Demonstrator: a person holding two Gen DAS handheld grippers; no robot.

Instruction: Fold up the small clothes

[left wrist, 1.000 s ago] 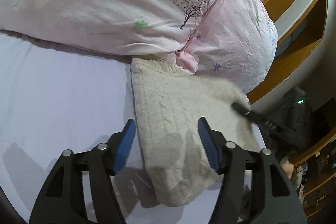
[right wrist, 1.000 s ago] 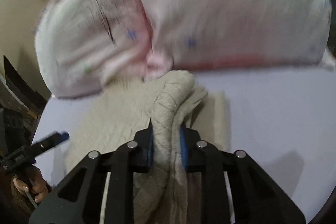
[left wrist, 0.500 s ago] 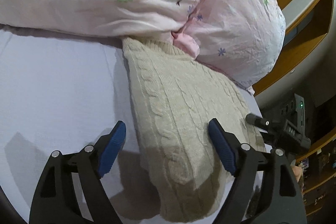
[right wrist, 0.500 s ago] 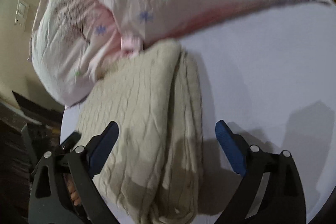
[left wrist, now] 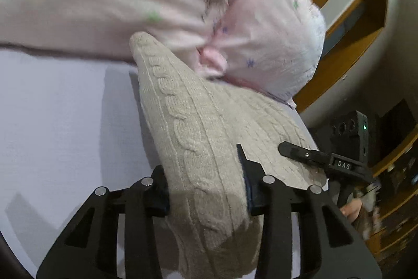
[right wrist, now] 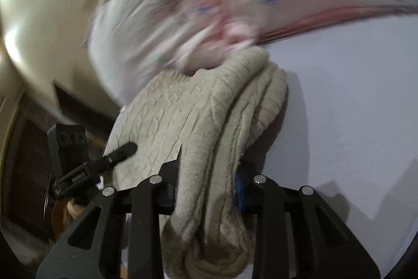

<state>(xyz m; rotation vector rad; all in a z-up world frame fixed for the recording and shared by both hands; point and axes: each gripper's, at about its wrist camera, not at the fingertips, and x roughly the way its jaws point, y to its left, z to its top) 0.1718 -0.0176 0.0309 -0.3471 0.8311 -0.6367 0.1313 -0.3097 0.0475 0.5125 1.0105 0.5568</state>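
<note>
A folded cream cable-knit sweater [left wrist: 198, 132] lies on the pale lilac bed sheet [left wrist: 57, 122], its far end against the pink pillows. My left gripper [left wrist: 205, 174] is shut on the near left part of the folded bundle. In the right wrist view my right gripper [right wrist: 209, 182] is shut on the thick stacked layers of the same sweater [right wrist: 235, 106]. Each gripper shows in the other's view at the sweater's far edge: the right one [left wrist: 308, 154] and the left one [right wrist: 115, 156]. The fingertips are buried in the knit.
Pink floral pillows [left wrist: 266, 25] lie piled at the head of the bed, blurred in the right wrist view [right wrist: 183, 4]. A wooden headboard shelf [left wrist: 352, 25] stands at the right. A dark device with a green light [left wrist: 358, 127] sits off the bed's edge.
Half a second ago both grippers were open around the folded sweater; now both have closed on it. The near end looks raised off the sheet and the views are blurred with motion.
</note>
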